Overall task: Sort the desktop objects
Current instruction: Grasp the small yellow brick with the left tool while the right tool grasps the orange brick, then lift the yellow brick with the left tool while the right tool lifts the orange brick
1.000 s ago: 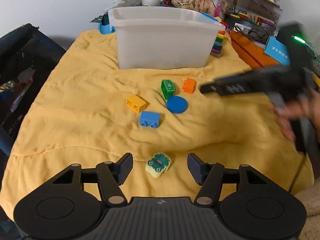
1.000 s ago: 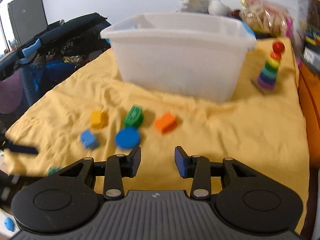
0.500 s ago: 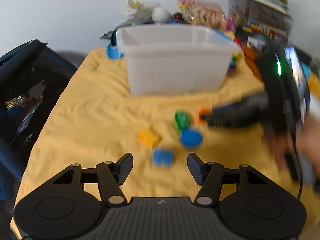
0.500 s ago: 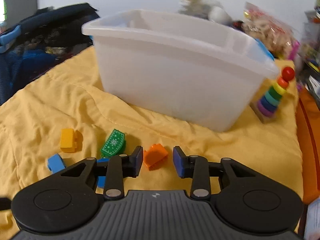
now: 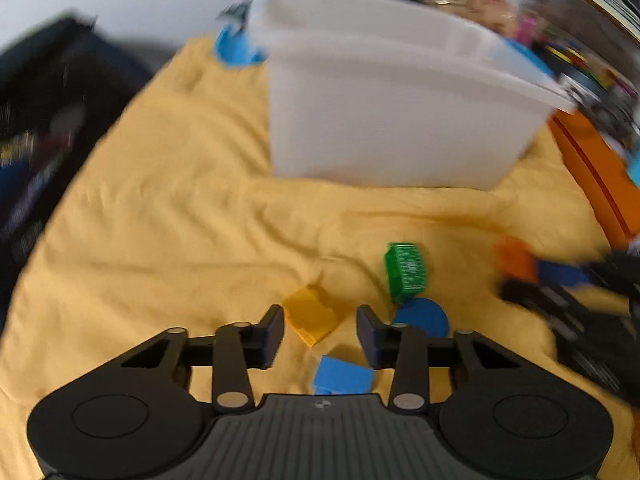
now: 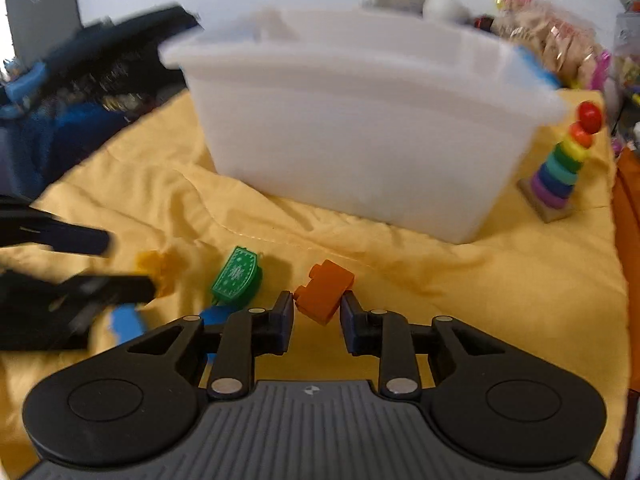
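Small toys lie on a yellow cloth (image 5: pixel 168 208) before a white plastic bin (image 5: pixel 384 112). My left gripper (image 5: pixel 320 326) is open with a yellow brick (image 5: pixel 314 314) between its fingertips and a blue brick (image 5: pixel 342 374) just below. A green block (image 5: pixel 404 270) and a blue disc (image 5: pixel 422 316) lie to the right. My right gripper (image 6: pixel 316 316) is open around an orange brick (image 6: pixel 324 290), its fingertips on either side. The green block (image 6: pixel 236 276) lies to its left, and the bin (image 6: pixel 360 128) stands behind.
A rainbow ring stacker (image 6: pixel 562 164) stands right of the bin. Snack bags and clutter (image 6: pixel 552 48) sit behind it. A dark bag (image 5: pixel 44 128) borders the cloth's left edge; an orange box (image 5: pixel 596 168) borders the right.
Both grippers moved forward and down toward the toys. The left now has the yellow brick between its fingers. The right has closed in on the orange brick.
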Action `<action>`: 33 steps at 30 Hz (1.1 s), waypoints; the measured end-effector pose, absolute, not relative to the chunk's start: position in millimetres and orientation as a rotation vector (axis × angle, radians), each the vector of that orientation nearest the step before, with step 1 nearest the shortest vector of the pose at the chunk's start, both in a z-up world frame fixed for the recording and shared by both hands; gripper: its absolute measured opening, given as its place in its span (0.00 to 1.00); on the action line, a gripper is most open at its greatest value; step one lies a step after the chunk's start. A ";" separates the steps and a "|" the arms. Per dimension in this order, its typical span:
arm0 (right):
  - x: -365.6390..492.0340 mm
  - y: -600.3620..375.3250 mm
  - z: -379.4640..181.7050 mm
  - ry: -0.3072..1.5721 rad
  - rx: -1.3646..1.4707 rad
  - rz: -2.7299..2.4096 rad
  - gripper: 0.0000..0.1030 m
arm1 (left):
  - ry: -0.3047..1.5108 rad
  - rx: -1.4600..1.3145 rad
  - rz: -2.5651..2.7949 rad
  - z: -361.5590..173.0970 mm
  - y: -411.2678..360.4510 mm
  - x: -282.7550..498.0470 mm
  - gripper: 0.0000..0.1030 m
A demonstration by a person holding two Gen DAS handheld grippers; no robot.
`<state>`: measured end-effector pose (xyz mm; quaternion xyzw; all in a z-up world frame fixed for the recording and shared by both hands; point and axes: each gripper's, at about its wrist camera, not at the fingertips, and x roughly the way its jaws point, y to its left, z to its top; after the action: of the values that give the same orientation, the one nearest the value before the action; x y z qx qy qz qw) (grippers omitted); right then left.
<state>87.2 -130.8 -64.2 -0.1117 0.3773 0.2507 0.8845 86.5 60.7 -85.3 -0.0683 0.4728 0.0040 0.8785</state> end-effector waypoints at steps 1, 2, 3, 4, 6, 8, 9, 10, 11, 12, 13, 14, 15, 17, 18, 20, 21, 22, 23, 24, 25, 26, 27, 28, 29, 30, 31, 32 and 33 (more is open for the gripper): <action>77.3 -139.0 -61.5 0.776 -0.237 0.523 0.28 | 0.997 -0.157 0.011 -88.8 61.8 89.6 0.40; 69.0 -147.0 -60.4 0.779 -0.232 0.517 0.28 | 1.006 -0.160 0.007 -92.2 61.9 93.0 0.36; 65.2 -152.1 -59.7 0.787 -0.224 0.510 0.28 | 1.015 -0.148 0.001 -95.8 60.7 96.0 0.30; 60.2 -157.2 -61.2 0.795 -0.217 0.500 0.28 | 1.016 -0.143 -0.006 -98.3 60.1 97.0 0.30; 49.8 -164.8 -65.9 0.801 -0.220 0.478 0.28 | 1.006 -0.148 -0.034 -96.1 59.9 93.9 0.30; 41.0 -172.6 -69.6 0.821 -0.211 0.464 0.28 | 0.979 -0.134 -0.112 -83.0 55.5 79.8 0.30; 37.5 -176.9 -69.8 0.825 -0.200 0.462 0.28 | 0.959 -0.108 -0.156 -73.9 49.7 69.2 0.30; 33.0 -181.6 -68.1 0.826 -0.192 0.467 0.28 | 0.959 -0.091 -0.197 -67.5 44.4 61.6 0.30; 28.2 -186.3 -65.9 0.820 -0.186 0.480 0.28 | 0.975 -0.103 -0.273 -62.2 35.9 51.1 0.30; 23.6 -190.6 -64.6 0.817 -0.177 0.493 0.28 | 0.993 -0.119 -0.340 -61.2 26.7 42.4 0.30; 20.4 -194.3 -65.1 0.824 -0.160 0.502 0.28 | 1.014 -0.098 -0.395 -63.9 14.0 34.0 0.30; 19.5 -196.7 -68.0 0.836 -0.141 0.512 0.28 | 1.029 -0.055 -0.445 -69.2 -0.9 26.1 0.30; 18.7 -198.8 -72.1 0.851 -0.133 0.518 0.28 | 1.032 -0.012 -0.487 -75.4 -12.9 19.6 0.30; 17.0 -197.8 -80.4 0.875 -0.149 0.524 0.28 | 1.044 0.116 -0.531 -92.7 -36.5 9.4 0.30; 16.0 -197.9 -82.5 0.881 -0.154 0.531 0.28 | 1.033 0.161 -0.529 -98.8 -42.2 5.7 0.31; 13.0 -195.1 -85.3 0.879 -0.195 0.534 0.30 | 1.002 0.209 -0.521 -98.7 -45.4 -0.6 0.32; 10.9 -194.1 -85.7 0.871 -0.224 0.525 0.30 | 0.993 0.220 -0.503 -96.0 -45.5 -3.1 0.32; 8.2 -193.3 -85.3 0.857 -0.253 0.515 0.31 | 0.970 0.244 -0.473 -91.7 -43.9 -5.5 0.32; 5.3 -193.8 -83.7 0.840 -0.273 0.507 0.31 | 0.942 0.272 -0.436 -87.6 -41.6 -7.8 0.32; 3.2 -193.8 -81.7 0.817 -0.291 0.497 0.31 | 0.923 0.287 -0.408 -84.4 -38.0 -6.3 0.32; 1.4 -194.4 -80.3 0.799 -0.307 0.489 0.31 | 0.905 0.293 -0.380 -80.7 -34.4 -9.3 0.32; -0.1 -194.7 -79.5 0.782 -0.329 0.485 0.31 | 0.886 0.299 -0.356 -77.1 -31.1 -12.3 0.32; -1.1 -193.8 -78.6 0.766 -0.350 0.483 0.31 | 0.872 0.311 -0.339 -74.2 -29.4 -14.9 0.33; -1.7 -192.6 -77.2 0.752 -0.368 0.486 0.31 | 0.860 0.327 -0.334 -71.8 -28.2 -18.5 0.33; -2.2 -191.1 -75.7 0.743 -0.382 0.500 0.31 | 0.852 0.333 -0.344 -69.9 -27.8 -20.8 0.34; -3.3 -189.1 -75.0 0.737 -0.394 0.515 0.31 | 0.849 0.336 -0.354 -69.5 -30.5 -18.3 0.36; -4.3 -186.1 -75.3 0.732 -0.410 0.529 0.32 | 0.851 0.344 -0.362 -70.6 -31.8 -21.7 0.37; -5.4 -183.0 -76.6 0.732 -0.426 0.536 0.32 | 0.856 0.352 -0.366 -72.1 -34.3 -22.8 0.37; -6.3 -180.5 -77.5 0.731 -0.438 0.540 0.32 | 0.861 0.355 -0.369 -74.9 -37.6 -21.0 0.37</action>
<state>-6.3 -180.5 -77.5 -0.2097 0.3503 0.2589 0.8754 -21.0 -37.6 -74.9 0.1703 0.4125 -0.1768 0.8773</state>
